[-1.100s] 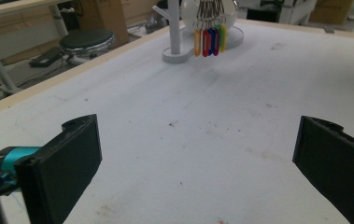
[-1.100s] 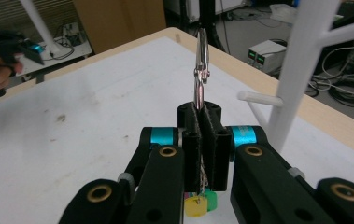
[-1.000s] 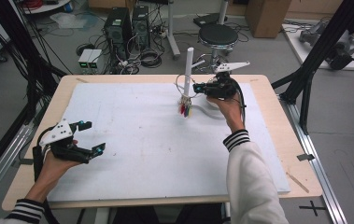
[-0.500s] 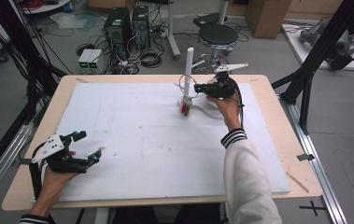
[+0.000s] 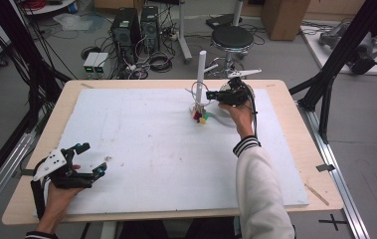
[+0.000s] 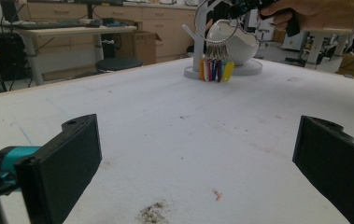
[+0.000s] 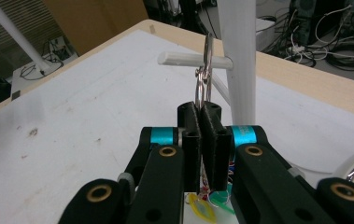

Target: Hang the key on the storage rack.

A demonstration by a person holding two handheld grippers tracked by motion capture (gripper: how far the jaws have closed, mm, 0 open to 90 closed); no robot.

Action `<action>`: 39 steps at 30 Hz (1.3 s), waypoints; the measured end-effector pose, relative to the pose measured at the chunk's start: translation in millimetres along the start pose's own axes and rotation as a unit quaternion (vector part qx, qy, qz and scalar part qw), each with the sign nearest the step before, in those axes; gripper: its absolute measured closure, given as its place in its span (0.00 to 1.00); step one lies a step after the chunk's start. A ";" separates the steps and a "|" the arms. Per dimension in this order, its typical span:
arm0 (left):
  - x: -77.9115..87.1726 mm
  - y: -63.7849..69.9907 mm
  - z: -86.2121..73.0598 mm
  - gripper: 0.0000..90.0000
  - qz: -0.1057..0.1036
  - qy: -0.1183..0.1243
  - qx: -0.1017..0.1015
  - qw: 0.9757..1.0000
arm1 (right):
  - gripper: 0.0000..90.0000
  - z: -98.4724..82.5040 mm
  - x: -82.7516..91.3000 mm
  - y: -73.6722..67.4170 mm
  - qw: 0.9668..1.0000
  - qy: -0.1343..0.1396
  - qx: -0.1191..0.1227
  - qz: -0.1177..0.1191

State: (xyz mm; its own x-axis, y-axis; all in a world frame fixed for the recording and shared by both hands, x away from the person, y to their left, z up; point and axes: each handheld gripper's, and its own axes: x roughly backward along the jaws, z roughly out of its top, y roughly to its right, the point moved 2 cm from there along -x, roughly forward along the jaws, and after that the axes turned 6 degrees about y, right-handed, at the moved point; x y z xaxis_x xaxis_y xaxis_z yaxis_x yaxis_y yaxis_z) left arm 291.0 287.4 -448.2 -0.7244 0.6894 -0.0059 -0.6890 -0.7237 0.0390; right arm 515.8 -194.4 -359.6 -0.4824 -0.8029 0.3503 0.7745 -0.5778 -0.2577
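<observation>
A: Where does your right gripper point(image 7: 201, 135) stand?

B: You have it clenched on the key ring point(image 7: 206, 70), jaws pinched flat on the metal loop. In the right gripper view the ring rises straight up from the jaws, and its top sits at the peg point(image 7: 191, 59) that juts sideways from the white post point(image 7: 237, 56). I cannot tell whether the loop is already over the peg or only against it.

A: And the keys?

B: The coloured tags point(image 5: 199, 116) hang below the ring, just at the stand's base point(image 6: 191, 72), near the far edge of the table point(image 5: 285, 149). The left gripper view shows them bunched beside the post, under your right hand point(image 6: 315, 11).

A: What does the next move turn on?

B: The peg's long axis. It runs level, out from the post toward its free tip, across your jaws' line of sight. My judgement: you must carry the ring along that axis, off or onto the tip, not lift it.

A: The left gripper point(image 5: 89, 158)?

B: Released, jaws wide apart, nothing between them. You hold it at the near left corner, well apart from the stand. Your right hand is the nearer one by far.
</observation>
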 end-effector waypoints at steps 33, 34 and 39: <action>6.2 0.7 -3.4 0.02 0.022 0.023 0.002 0.999 | 0.01 -16.4 42.8 -33.8 0.997 -0.013 0.069 -0.027; 6.2 0.8 -3.4 0.02 0.022 0.023 0.002 0.999 | 0.01 -19.5 49.0 -36.4 0.997 -0.005 0.076 -0.027; 6.6 1.9 -3.5 0.02 0.024 0.027 -0.003 0.999 | 0.01 -42.3 79.5 -47.6 0.995 0.049 0.091 -0.017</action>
State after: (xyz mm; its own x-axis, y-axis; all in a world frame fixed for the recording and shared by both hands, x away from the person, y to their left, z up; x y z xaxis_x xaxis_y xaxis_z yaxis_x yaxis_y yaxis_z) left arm 284.8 290.5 -451.7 -0.7567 0.6513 -0.0573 -0.6535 -0.7561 0.0353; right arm 423.3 -237.0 -357.5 -0.5402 -0.7993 0.2633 0.8140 -0.5757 -0.0778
